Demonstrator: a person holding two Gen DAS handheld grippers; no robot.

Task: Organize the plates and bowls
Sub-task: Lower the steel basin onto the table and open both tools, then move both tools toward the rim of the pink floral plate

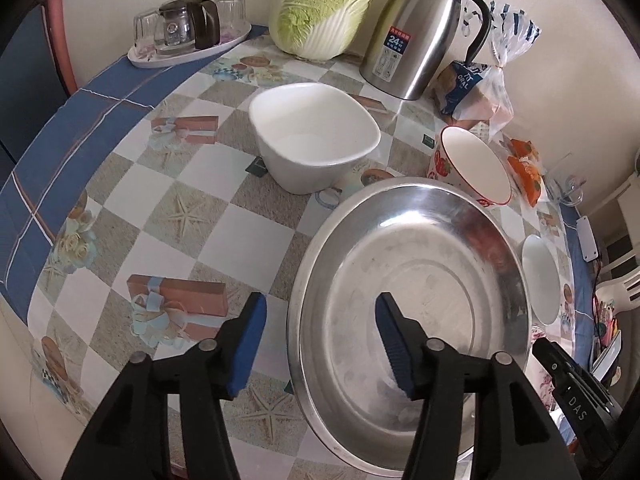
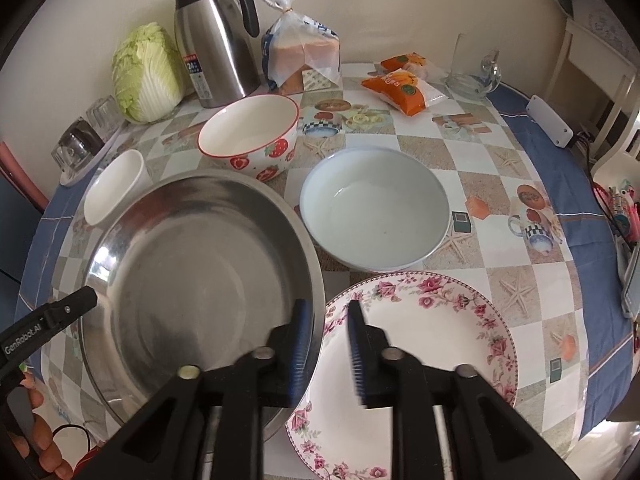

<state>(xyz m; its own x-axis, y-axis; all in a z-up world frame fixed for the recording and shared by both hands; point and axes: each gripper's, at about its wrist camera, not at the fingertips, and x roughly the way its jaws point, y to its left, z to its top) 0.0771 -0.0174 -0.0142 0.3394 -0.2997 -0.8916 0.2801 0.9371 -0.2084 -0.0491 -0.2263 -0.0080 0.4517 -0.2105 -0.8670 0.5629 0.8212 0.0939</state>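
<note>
- On the far left, a tray [image 1: 188, 50] holds a glass teapot [image 1: 180, 28] with upturned glasses [image 1: 230, 8] around it; I count at least three glasses, though they overlap and the exact number is hard to tell
- A cabbage [image 1: 324, 8] stands against the wall, next to one steel jug [image 1: 424, 36] with a black handle
- One white square bowl [image 1: 316, 136] sits on the chequered tablecloth [image 1: 160, 216], empty
- One large steel pan [image 2: 192, 276] sits near the table's front edge, empty, its rim lying over the edge of the flowered plate
- The left tongs [image 1: 320, 344] stand wide apart, one pad outside the pan's rim and the other over its inside, neither pressing on it
- One strawberry bowl [image 2: 250, 140] with a red rim sits behind the pan, empty
- A bag of bread [image 2: 304, 52], tied at the top, stands beside the jug
- The right tongs [image 2: 326, 344] are narrowly parted astride the pan's right rim; the pads look clear of the metal
- One pale blue bowl [image 2: 374, 212] sits right of the pan, empty
- One flowered plate [image 2: 420, 344] lies in front of the blue bowl, bare
- Two orange snack packets [image 2: 404, 80] lie near the wall, then one empty glass mug [image 2: 474, 72]
- In all: three bowls, one pan, one plate, every one of them empty
</note>
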